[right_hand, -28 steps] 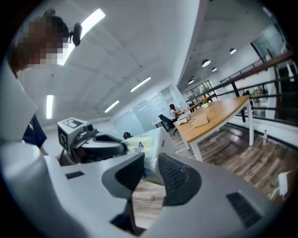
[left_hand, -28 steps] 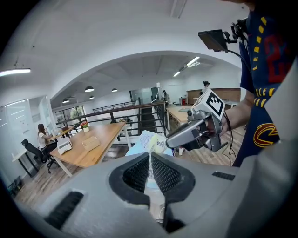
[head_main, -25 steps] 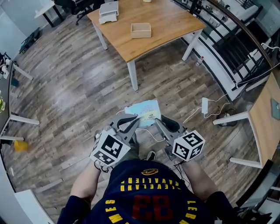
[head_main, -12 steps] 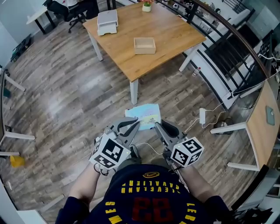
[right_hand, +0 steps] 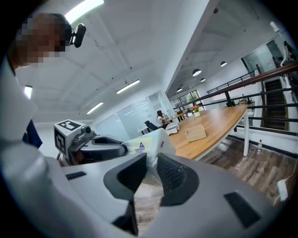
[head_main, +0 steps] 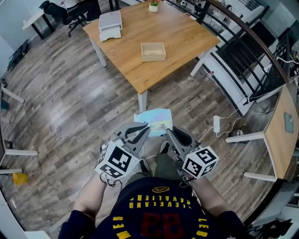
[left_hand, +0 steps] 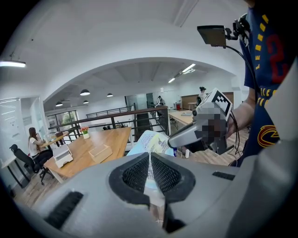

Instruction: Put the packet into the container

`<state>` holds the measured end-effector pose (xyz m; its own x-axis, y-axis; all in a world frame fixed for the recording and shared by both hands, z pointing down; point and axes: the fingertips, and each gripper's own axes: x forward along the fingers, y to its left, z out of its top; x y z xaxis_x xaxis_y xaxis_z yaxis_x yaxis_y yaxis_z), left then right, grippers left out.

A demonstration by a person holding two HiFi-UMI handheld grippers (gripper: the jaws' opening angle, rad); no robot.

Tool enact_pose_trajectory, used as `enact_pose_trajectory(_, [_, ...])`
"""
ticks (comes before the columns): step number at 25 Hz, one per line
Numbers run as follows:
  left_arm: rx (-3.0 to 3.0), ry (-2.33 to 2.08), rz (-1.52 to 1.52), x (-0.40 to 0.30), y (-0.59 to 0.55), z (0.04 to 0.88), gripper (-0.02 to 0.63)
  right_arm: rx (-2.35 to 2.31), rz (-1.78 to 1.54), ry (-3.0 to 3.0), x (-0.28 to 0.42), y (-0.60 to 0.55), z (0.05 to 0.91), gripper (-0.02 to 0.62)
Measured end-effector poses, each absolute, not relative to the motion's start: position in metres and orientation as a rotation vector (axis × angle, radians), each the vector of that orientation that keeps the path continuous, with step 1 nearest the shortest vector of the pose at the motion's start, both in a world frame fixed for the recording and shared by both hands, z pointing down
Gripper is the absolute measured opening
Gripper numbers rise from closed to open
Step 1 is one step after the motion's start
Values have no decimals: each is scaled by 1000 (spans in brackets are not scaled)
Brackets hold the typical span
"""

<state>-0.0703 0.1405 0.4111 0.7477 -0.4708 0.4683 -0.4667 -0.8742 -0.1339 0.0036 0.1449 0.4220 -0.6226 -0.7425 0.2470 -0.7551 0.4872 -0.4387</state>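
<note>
A light blue and yellow packet point(head_main: 153, 122) hangs flat above the wood floor, held between both grippers in front of the person's body. My left gripper point(head_main: 142, 129) is shut on the packet's left edge; in the left gripper view the thin edge point(left_hand: 150, 158) runs between the pads. My right gripper point(head_main: 168, 133) pinches the right edge, and in the right gripper view the packet point(right_hand: 145, 145) sits between its pads. The container, a small open wooden box point(head_main: 153, 52), stands on the wooden table point(head_main: 182, 32) ahead, well beyond both grippers.
White stacked trays point(head_main: 110, 25) and a small potted plant point(head_main: 153, 6) sit at the table's far side. A power strip with cable point(head_main: 218, 123) lies on the floor at right. A black railing point(head_main: 243, 51) and another desk point(head_main: 286, 126) border the right.
The table with the box sits slightly nearer and lower in the head view. A leg has stepped forward under the grippers. Both grippers still hold the packet.
</note>
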Motion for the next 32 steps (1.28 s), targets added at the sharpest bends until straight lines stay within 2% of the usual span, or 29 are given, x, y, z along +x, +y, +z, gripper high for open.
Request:
enact_pose_trajectory(19, [-2842,945,-855,-10,-12,405,17,1158,822,-2776,63,-16,419,77])
enact_pose_trajectory(32, [-2792,981,-911,6,-64,403,17,1099,834,-2801,78,-70,419,77])
